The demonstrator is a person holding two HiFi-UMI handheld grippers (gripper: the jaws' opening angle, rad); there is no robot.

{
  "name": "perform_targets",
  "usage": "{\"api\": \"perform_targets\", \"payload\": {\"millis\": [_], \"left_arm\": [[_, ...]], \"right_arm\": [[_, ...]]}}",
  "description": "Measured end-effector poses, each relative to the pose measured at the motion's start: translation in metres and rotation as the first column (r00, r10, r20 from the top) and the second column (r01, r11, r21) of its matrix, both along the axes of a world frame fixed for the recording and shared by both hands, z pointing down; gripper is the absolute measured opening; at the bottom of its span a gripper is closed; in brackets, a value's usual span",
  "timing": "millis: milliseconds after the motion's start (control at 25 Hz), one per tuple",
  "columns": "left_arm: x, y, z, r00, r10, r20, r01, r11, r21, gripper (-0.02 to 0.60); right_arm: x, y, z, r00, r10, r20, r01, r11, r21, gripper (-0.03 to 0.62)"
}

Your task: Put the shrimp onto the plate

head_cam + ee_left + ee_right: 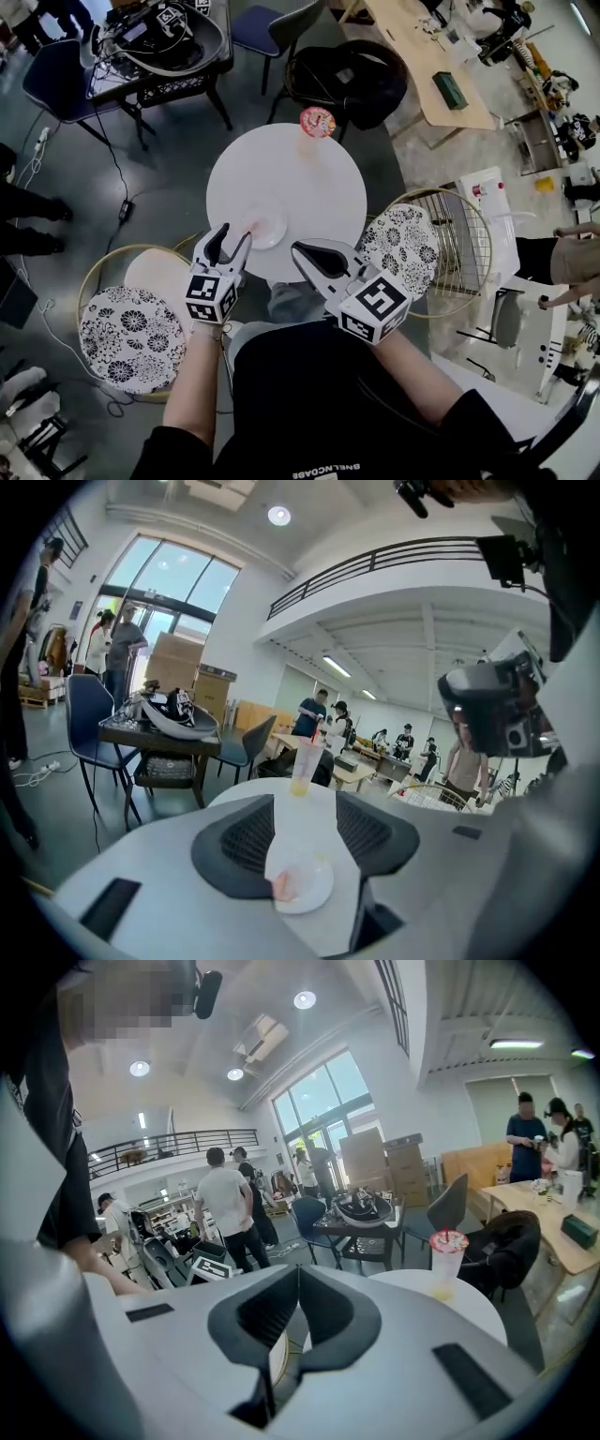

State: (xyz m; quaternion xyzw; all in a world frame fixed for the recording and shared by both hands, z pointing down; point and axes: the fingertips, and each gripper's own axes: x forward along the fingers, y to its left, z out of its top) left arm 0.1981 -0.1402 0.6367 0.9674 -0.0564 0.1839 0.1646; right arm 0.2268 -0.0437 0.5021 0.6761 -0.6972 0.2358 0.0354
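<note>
A small white plate (pixel 267 225) rests near the front edge of the round white table (pixel 309 178). The pink shrimp (pixel 250 225) lies on the plate's left part. My left gripper (pixel 234 236) hovers just in front of the plate, open, with nothing between its fingers. In the left gripper view the plate (pixel 309 888) and the shrimp (pixel 281 885) show below the spread jaws of the left gripper (pixel 305 803). My right gripper (pixel 300 250) is at the table's front edge, right of the plate, shut and empty. In its own view the right gripper (pixel 298 1283) has its jaws pressed together.
A clear cup with a red lid (pixel 317 123) stands at the table's far edge. Floral round cushions in wire frames flank me at the left (pixel 129 337) and the right (pixel 403 248). Chairs, a cluttered black table (pixel 159 47) and a wooden table (pixel 422 56) stand beyond. People stand in the background.
</note>
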Motion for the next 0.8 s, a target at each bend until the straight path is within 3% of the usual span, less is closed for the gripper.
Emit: {"api": "perform_targets", "payload": {"millis": [440,800], "left_arm": [[-0.069,-0.018,-0.118,0.976,-0.132,-0.172,0.150,0.984,0.096,0.157],[-0.163,-0.028,-0.186,0.913,-0.324,-0.249,0.369,0.915,0.161,0.085]], "right_arm": [[-0.046,-0.050,-0.029,0.988,-0.151,0.020,0.148,0.985,0.093,0.014],[-0.130,-0.093,-0.057,0.929,-0.369,0.019,0.359,0.914,0.187,0.014]]}}
